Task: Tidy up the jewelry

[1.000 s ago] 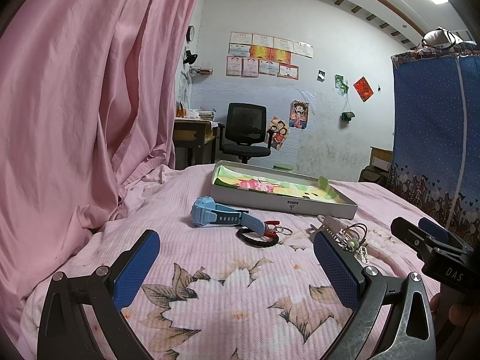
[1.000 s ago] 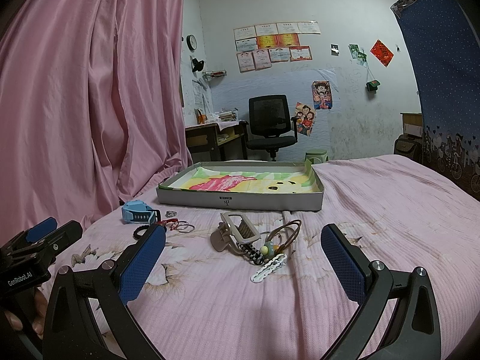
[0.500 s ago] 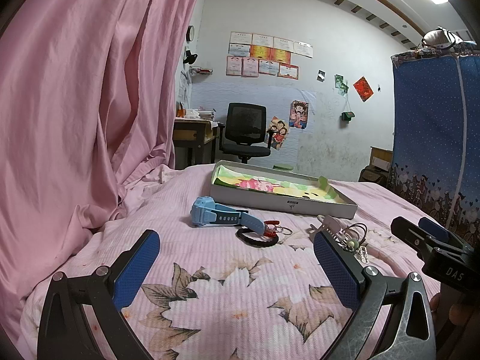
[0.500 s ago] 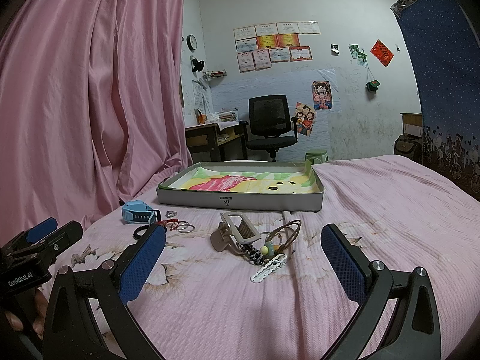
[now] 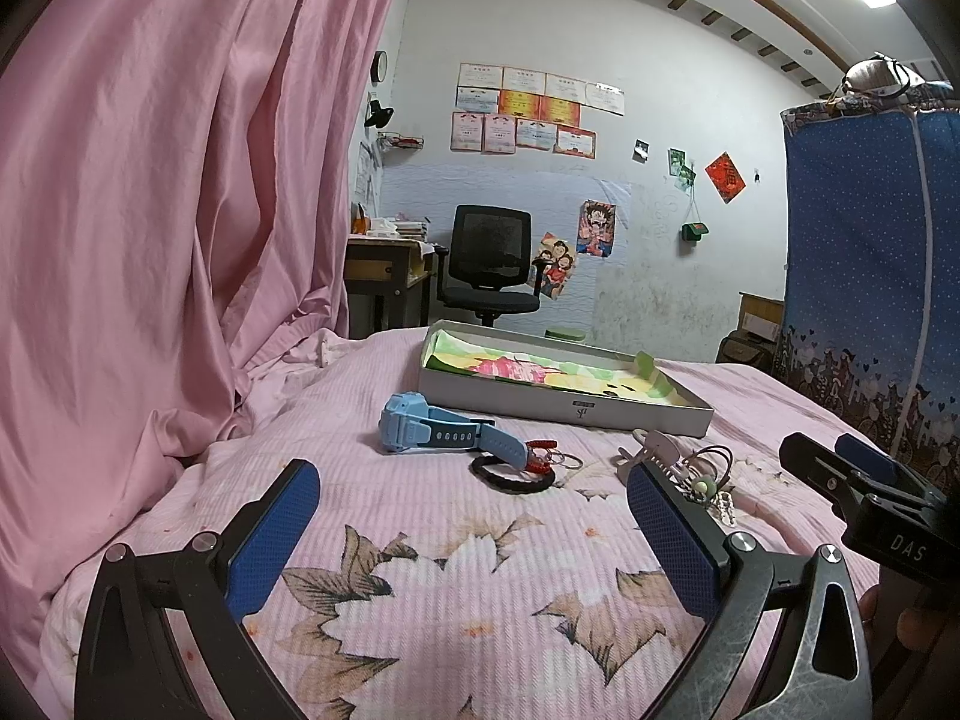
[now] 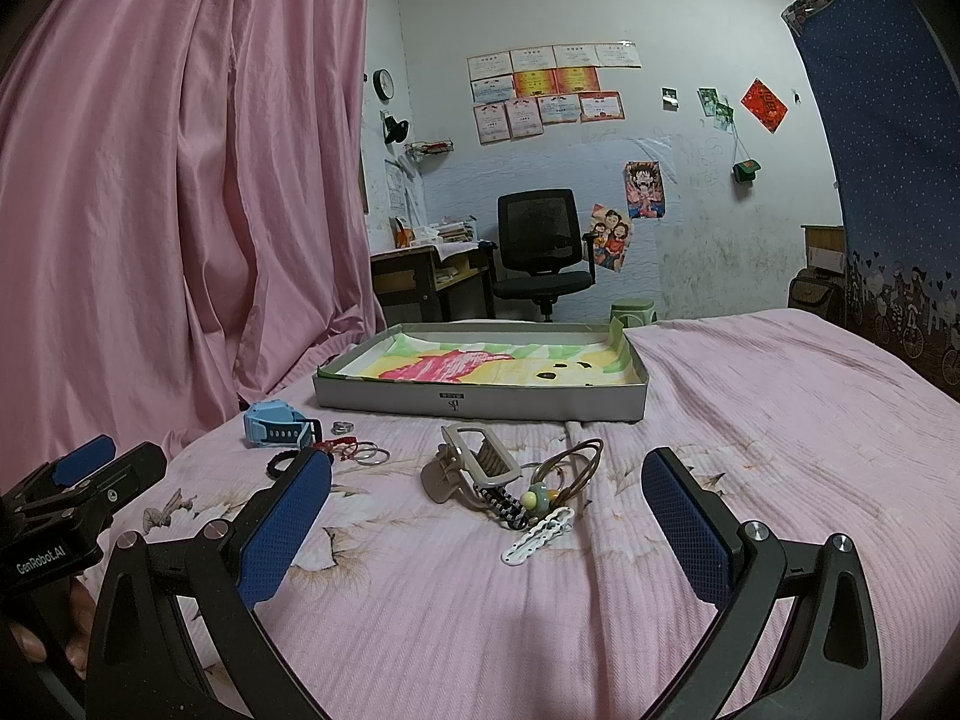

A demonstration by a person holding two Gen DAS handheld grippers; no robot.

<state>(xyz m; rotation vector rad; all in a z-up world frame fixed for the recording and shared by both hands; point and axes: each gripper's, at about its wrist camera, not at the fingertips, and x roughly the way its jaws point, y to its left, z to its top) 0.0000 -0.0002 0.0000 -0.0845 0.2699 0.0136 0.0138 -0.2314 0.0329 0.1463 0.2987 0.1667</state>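
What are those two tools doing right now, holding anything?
Left tool: open, holding nothing, above the bedspread.
Right tool: open, holding nothing, short of the hair clip.

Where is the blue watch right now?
In the right wrist view the watch lies on the bed's left side, left of the hair clip, near the box's front-left corner.

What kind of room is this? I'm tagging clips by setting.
Most likely a bedroom used for study too: the work surface is a bed with a pink floral bedspread, a desk and office chair stand at the far wall, and certificates hang above.
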